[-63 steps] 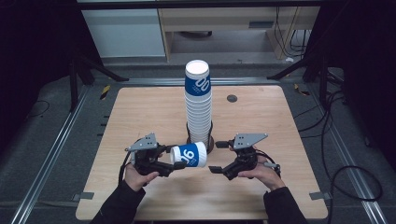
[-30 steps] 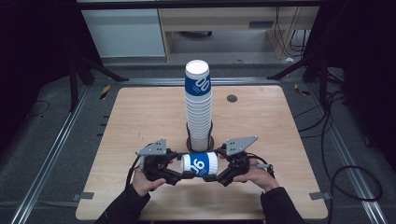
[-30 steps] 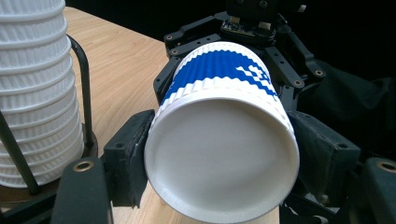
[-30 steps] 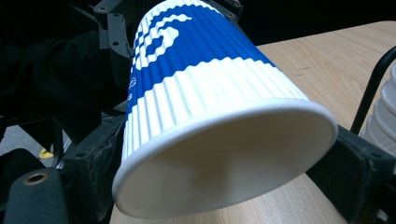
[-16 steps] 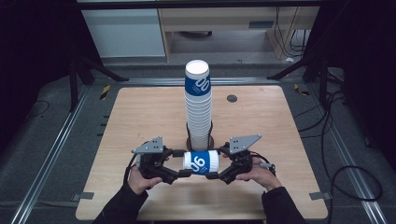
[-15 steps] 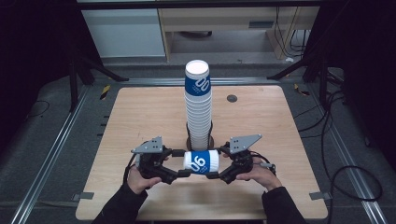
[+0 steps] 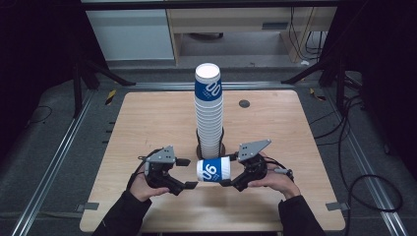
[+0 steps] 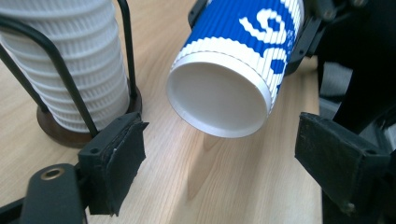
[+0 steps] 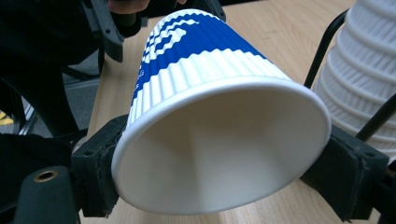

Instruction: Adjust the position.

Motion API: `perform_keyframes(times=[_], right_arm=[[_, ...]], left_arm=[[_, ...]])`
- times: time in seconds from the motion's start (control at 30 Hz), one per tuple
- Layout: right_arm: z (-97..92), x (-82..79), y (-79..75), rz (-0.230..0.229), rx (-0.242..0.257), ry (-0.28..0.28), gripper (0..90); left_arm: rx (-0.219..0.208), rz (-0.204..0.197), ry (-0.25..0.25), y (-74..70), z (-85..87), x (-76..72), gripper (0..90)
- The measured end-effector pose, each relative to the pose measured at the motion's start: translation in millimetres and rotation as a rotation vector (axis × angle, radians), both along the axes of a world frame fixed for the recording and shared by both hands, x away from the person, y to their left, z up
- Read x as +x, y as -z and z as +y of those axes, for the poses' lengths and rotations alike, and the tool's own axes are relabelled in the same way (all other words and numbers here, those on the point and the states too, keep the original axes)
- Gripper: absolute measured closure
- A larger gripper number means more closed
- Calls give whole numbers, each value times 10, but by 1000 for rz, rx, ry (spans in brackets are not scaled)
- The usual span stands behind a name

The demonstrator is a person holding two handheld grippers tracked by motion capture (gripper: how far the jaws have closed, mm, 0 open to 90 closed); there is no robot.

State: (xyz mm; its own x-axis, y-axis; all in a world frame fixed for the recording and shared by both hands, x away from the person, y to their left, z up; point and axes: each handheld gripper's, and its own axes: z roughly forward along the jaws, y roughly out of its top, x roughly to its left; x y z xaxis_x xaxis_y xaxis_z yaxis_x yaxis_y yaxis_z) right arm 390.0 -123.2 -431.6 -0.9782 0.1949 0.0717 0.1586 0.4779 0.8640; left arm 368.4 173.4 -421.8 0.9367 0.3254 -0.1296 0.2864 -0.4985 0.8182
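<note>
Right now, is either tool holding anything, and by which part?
The right tool holds the blue-and-white paper cup by its open rim end; the left tool is open.

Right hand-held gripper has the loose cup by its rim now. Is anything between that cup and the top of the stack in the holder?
Nothing visible blocks it. The right hand-held gripper holds the cup on its side, in front of the cup stack. The left hand-held gripper stands open, off the cup's base. The stack's top is uncovered.

Sideways cup (image 7: 214, 170) lies before the cup stack (image 7: 209, 115) on the table (image 7: 147, 118).
</note>
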Motion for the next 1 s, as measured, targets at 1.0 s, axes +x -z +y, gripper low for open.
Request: perform_keyframes(times=[1.0], right_arm=[[380,-69,138,34,-167,-119,154]], left_arm=[[185,-17,120,216,-286,-70,243]])
